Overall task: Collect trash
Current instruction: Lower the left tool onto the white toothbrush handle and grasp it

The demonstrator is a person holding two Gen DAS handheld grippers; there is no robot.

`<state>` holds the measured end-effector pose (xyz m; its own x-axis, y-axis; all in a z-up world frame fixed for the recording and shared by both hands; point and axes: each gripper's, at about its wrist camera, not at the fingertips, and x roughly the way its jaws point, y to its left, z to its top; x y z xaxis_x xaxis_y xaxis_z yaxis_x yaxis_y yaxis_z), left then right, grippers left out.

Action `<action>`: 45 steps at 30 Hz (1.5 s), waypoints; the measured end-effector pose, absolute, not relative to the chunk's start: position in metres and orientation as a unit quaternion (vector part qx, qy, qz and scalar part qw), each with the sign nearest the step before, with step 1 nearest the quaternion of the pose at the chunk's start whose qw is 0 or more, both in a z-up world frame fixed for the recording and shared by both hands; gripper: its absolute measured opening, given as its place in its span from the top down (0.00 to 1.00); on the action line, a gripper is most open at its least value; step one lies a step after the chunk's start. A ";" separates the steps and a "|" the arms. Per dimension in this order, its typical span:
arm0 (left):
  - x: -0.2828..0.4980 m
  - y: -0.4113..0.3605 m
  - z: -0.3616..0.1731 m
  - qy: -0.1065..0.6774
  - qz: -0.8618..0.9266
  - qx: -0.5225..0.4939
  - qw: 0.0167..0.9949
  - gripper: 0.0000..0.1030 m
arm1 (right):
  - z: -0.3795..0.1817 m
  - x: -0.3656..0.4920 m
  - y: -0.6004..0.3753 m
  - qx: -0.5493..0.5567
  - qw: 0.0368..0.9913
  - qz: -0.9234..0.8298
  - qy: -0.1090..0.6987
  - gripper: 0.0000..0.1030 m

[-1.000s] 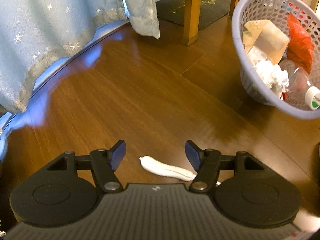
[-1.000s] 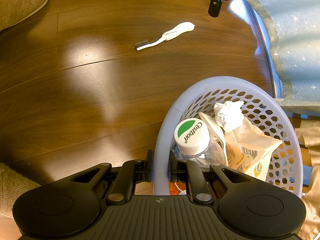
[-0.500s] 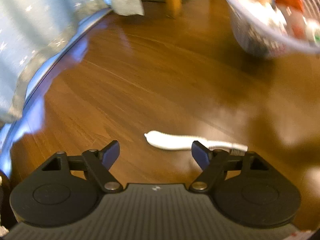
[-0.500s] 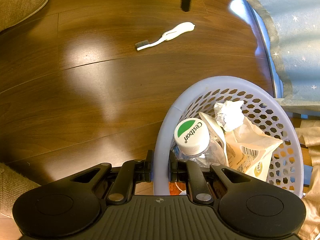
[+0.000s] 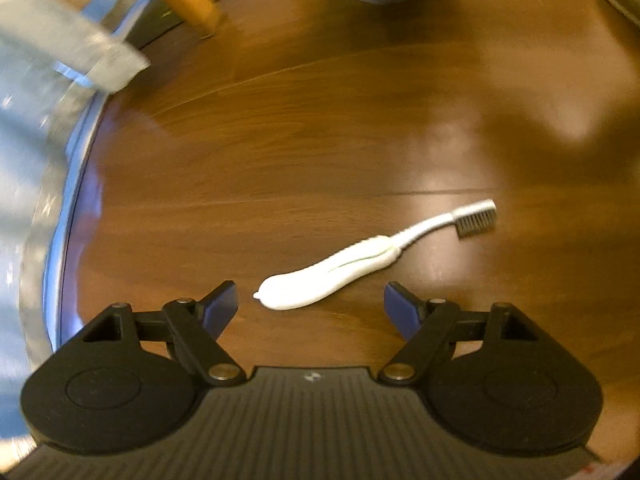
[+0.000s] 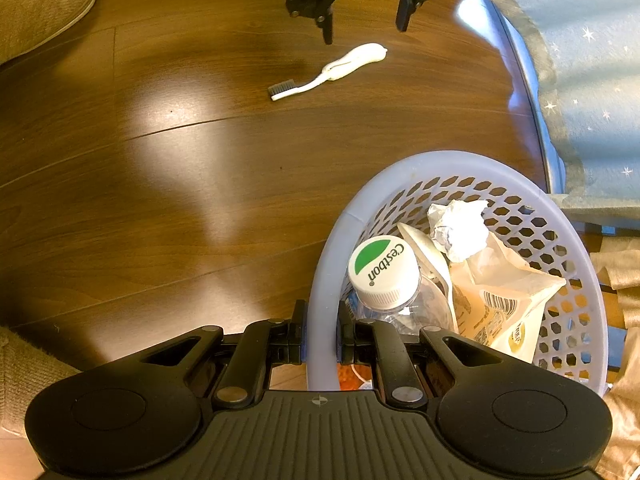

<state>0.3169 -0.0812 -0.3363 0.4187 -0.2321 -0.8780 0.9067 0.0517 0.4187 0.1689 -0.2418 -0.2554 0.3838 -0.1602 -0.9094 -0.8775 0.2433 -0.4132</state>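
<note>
Wood floor [image 6: 200, 184], glossy, hard, so small things on it could skid when nudged. Lavender mesh basket [image 6: 576, 240] sits on it, already holding a capped plastic bottle [image 6: 384, 272], a crumpled paper wad [image 6: 460, 228] and a snack wrapper [image 6: 504, 292]. Right claw [image 6: 322, 332] is clamped on the basket's near rim, one finger inside the wall, one outside. Basket looks light and a bit flexible; a rim pinch should carry it.

Left claw [image 5: 310, 304] hangs just over the floor, jaws wide and just been opening, nothing pressed between them. Its target, a white toothbrush [image 5: 340, 272], lies flat on the floor, well apart from the basket. The fat handle end sits between the open fingers; the thin neck and dark bristle head run off past the right finger.

Handling guess: light, stiff plastic, smooth and likely slippery, not fragile. Best hold is across the thick handle bulge, where the pads get the most width. The neck looks too thin and low to the floor. It lies diagonal to the jaws, so closing may spin it.
</note>
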 end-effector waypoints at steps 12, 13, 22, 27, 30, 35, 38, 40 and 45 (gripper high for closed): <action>0.313 -0.096 -0.358 0.315 -0.480 0.558 0.599 0.56 | -0.255 0.168 -0.241 -0.543 0.631 0.285 0.476 0.91; 0.314 -0.098 -0.358 0.318 -0.480 0.556 0.600 0.56 | -0.255 0.168 -0.241 -0.543 0.630 0.285 0.476 0.91; 0.325 -0.106 -0.356 0.373 -0.471 0.511 0.615 0.67 | -0.255 0.167 -0.241 -0.541 0.632 0.285 0.476 0.91; 0.336 -0.104 -0.353 0.437 -0.445 0.455 0.636 0.80 | -0.255 0.167 -0.242 -0.541 0.632 0.284 0.476 0.91; 0.346 -0.099 -0.348 0.491 -0.432 0.384 0.652 0.85 | -0.255 0.167 -0.242 -0.541 0.632 0.284 0.477 0.91; 0.348 -0.091 -0.343 0.514 -0.422 0.320 0.675 0.86 | -0.254 0.168 -0.242 -0.539 0.634 0.282 0.477 0.91; 0.345 -0.092 -0.345 0.508 -0.414 0.321 0.684 0.86 | -0.255 0.169 -0.241 -0.539 0.634 0.282 0.477 0.91; 0.340 -0.095 -0.347 0.500 -0.413 0.330 0.686 0.84 | -0.255 0.169 -0.241 -0.539 0.634 0.282 0.477 0.91; 0.336 -0.097 -0.351 0.485 -0.408 0.340 0.695 0.84 | -0.255 0.169 -0.241 -0.538 0.635 0.281 0.478 0.91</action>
<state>0.3357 -0.0974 -0.3513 0.1968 -0.2376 -0.9512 0.8971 0.4351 0.0769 0.1693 -0.2407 -0.2554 0.3850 -0.1564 -0.9095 -0.8714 0.2629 -0.4141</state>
